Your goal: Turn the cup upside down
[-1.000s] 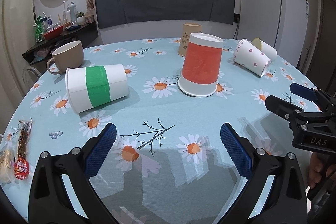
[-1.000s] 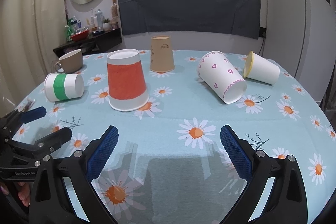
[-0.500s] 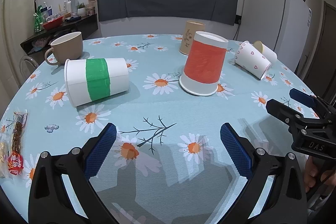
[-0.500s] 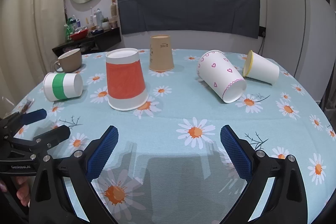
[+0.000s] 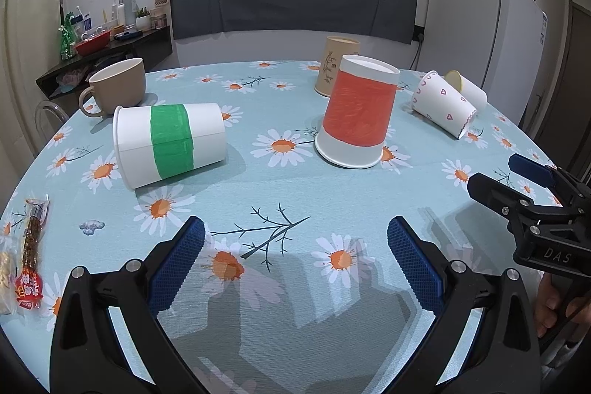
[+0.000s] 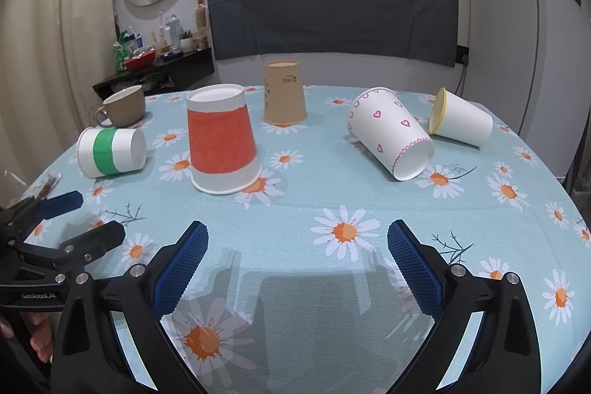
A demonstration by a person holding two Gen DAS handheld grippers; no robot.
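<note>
A red-banded paper cup (image 5: 356, 117) (image 6: 221, 143) stands upside down mid-table. A green-banded cup (image 5: 170, 143) (image 6: 110, 152) lies on its side at the left. A cup with pink hearts (image 5: 443, 109) (image 6: 393, 132) and a yellow-rimmed cup (image 5: 465, 91) (image 6: 461, 120) lie on their sides at the right. A brown paper cup (image 5: 338, 65) (image 6: 284, 93) stands upside down at the back. My left gripper (image 5: 295, 257) is open and empty near the table's front. My right gripper (image 6: 297, 261) is open and empty, also short of the cups.
A brown ceramic mug (image 5: 118, 85) (image 6: 123, 106) stands upright at the back left. Snack packets (image 5: 27, 264) lie at the left table edge. The round table (image 5: 295, 194) has a daisy cloth. A white fridge (image 6: 517, 61) stands behind at the right.
The left gripper has drifted slightly, so the cups sit a little lower and nearer in its view. The right view has hardly changed. Both grippers stay open.
</note>
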